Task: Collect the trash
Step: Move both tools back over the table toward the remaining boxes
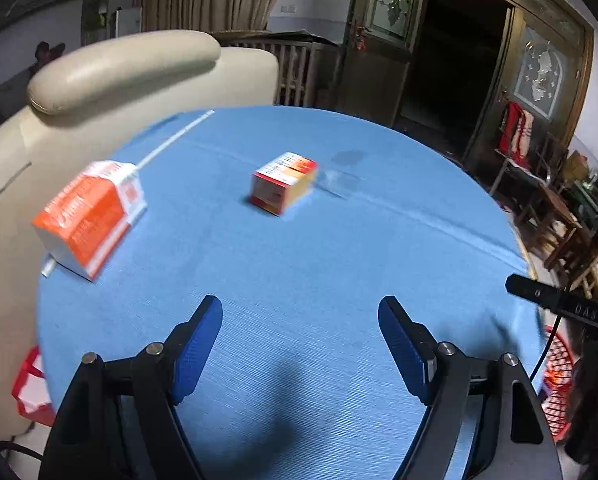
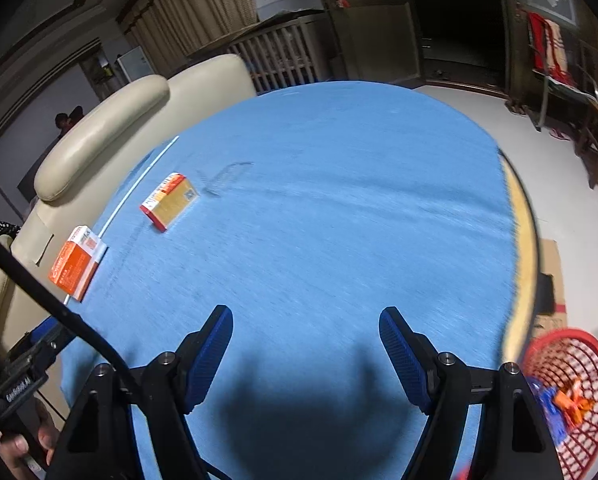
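An orange and white carton (image 1: 89, 216) (image 2: 77, 262) lies near the left edge of the round blue table (image 1: 299, 272) (image 2: 339, 208). A smaller red and yellow box (image 1: 285, 188) (image 2: 170, 200) sits farther in. A thin white stick (image 1: 171, 142) (image 2: 135, 188) runs along the cloth behind the carton. My left gripper (image 1: 301, 344) hovers open over the near cloth, with nothing between its blue fingers. My right gripper (image 2: 305, 354) is open too and holds nothing. A red mesh basket (image 2: 571, 396) (image 1: 557, 384) with blue and orange scraps stands low beside the table on the right.
A cream leather armchair (image 1: 111, 76) (image 2: 99, 132) stands against the table's left side. A red and white bag (image 1: 29, 384) hangs low at the left. Wooden furniture (image 1: 559, 216) and a dark doorway (image 1: 455, 68) lie beyond. A flat cardboard piece (image 2: 551, 280) lies on the floor.
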The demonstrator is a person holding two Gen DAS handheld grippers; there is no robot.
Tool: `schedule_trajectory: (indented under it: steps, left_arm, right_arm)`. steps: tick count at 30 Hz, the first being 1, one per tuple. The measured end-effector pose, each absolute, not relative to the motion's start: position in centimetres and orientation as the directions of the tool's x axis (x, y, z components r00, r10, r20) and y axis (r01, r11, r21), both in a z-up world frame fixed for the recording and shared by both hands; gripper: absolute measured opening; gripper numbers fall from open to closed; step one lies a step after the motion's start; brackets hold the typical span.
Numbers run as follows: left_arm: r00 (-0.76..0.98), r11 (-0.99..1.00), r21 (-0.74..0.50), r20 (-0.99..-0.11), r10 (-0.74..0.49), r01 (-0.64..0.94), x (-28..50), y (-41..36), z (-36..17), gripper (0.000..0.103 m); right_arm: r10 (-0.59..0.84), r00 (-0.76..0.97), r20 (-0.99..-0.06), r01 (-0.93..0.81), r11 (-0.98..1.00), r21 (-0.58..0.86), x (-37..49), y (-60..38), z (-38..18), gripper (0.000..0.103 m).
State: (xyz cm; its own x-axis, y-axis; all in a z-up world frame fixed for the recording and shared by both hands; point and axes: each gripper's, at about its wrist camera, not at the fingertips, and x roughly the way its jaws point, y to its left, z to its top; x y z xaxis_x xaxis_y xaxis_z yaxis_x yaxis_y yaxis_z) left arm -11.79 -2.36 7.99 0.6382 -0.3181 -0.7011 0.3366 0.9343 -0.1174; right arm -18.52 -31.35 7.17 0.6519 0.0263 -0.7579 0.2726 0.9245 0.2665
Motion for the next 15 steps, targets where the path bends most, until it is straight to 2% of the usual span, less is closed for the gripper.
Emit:
schedule_trajectory:
  steps: [8, 15]
  left_arm:
    - [0.632, 0.960, -0.106, -0.732, -0.252, 0.260, -7.4, 1.8, 7.0, 0.081]
    - [0.621, 0.971, -0.100, -0.754, -0.215, 0.216, -4.6, 3.7, 5.5, 0.081]
  right_arm:
    - [0.076, 0.644, -0.761, 0.214, 0.937, 0.275, -11.7, -27.1, 7.2, 0.079]
    - [0.093, 0.614, -0.784, 0.231, 0.929, 0.290, -7.7, -25.8, 5.8, 0.079]
